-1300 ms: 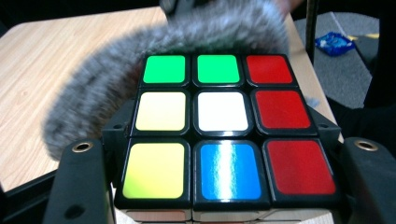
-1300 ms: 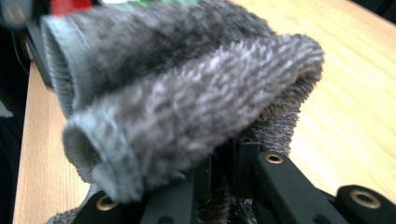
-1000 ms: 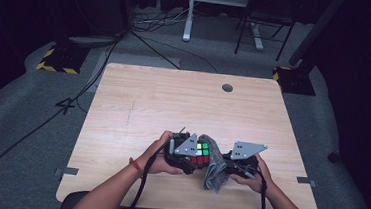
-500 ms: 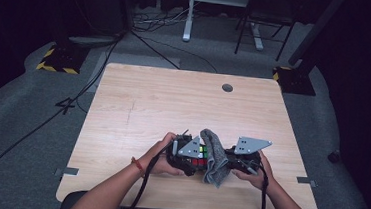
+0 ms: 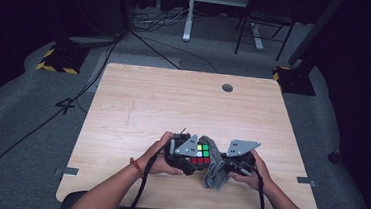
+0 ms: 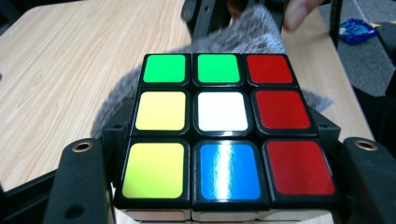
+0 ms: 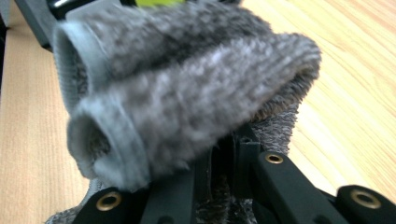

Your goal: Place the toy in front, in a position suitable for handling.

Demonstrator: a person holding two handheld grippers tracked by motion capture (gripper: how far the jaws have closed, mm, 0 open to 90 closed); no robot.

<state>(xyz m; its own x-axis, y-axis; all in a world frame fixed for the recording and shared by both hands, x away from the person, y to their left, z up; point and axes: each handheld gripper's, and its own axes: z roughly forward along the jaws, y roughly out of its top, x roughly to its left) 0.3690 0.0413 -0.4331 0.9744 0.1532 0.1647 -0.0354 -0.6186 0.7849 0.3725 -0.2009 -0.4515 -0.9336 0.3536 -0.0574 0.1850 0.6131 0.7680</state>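
At the near edge of the table [image 5: 138, 101], just left of centre, the left gripper [image 6: 224, 186] is clamped on a puzzle cube [image 6: 226, 126], its black jaws pressing the cube's two opposite sides. Just to the right, the right gripper [image 7: 219, 177] is closed on a grey cloth [image 7: 187, 93], bunched into thick folds and held against the cube's right face, seemingly to wipe it, though the contact itself is hidden from above.

The cube looks rigid and fairly light, with glossy stickers that could slide under the pads, and its layers may twist, so a squeeze across flat opposite faces suits it best. The cloth is soft, fluffy and limp. It is best pinched through a gathered fold.
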